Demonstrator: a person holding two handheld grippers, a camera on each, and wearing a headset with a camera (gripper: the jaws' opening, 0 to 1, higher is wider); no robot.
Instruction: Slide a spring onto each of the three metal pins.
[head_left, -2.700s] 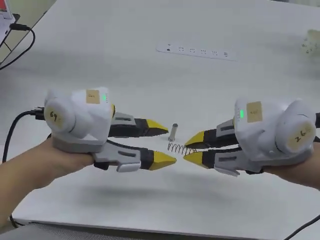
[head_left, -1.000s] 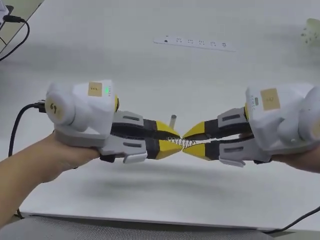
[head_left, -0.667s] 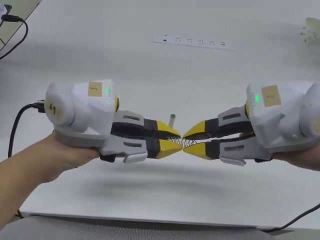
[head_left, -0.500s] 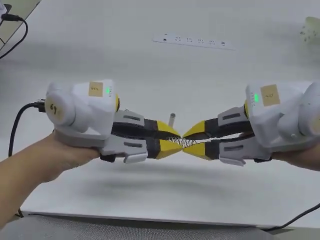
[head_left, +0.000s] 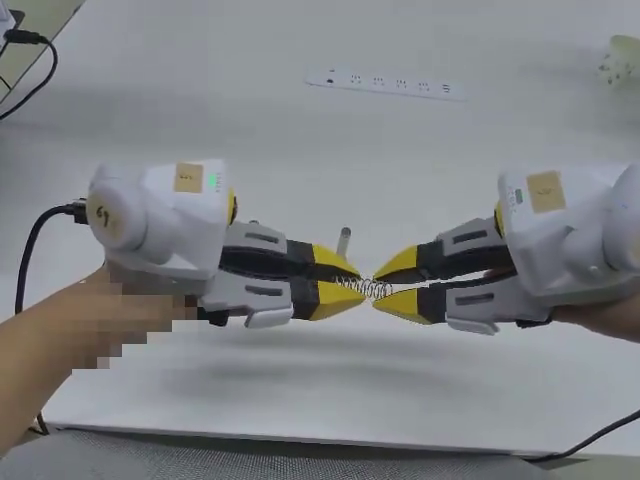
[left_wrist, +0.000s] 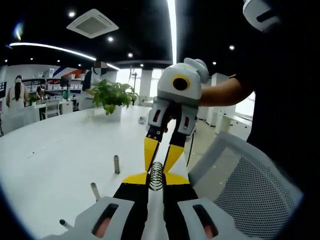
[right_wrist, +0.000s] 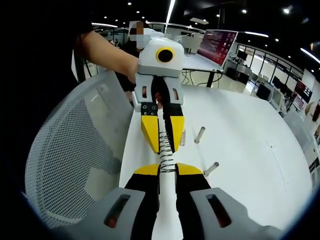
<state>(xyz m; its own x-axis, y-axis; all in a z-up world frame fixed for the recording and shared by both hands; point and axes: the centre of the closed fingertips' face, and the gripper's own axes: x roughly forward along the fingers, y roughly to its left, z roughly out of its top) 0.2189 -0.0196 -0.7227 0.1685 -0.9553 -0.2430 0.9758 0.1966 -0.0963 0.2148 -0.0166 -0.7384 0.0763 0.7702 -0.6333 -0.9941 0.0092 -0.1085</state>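
The task is judged to be about a third done. In the left gripper view a second spring (left_wrist: 116, 164) is seen standing upright on the surface (left_wrist: 45, 150). It is taken to be seated on a pin already, though the pin inside the coil cannot be made out. Near it a bare pin (left_wrist: 95, 191) is seen, and closer to the camera another pin (left_wrist: 65, 223), also bare. Two pins are therefore reckoned to be left. In the head view an upright pin (head_left: 343, 240) is seen just behind the claw tips with nothing on it; which of the two it is cannot be told.

The spring (head_left: 366, 288) now being handled is held in the air above the surface, stretched level between the two claws and not yet on any pin. One end is gripped by the left claw (head_left: 351, 286), whose jaws are closed down until only the width of the coil is left between them. In that claw's own view the coil is seen end-on between the yellow tips. The other end is pinched by the right claw (head_left: 380, 289). Its tips are brought almost together on the wire, and a narrow wedge of gap is left further back along the jaws. Nothing else is touched by either claw.
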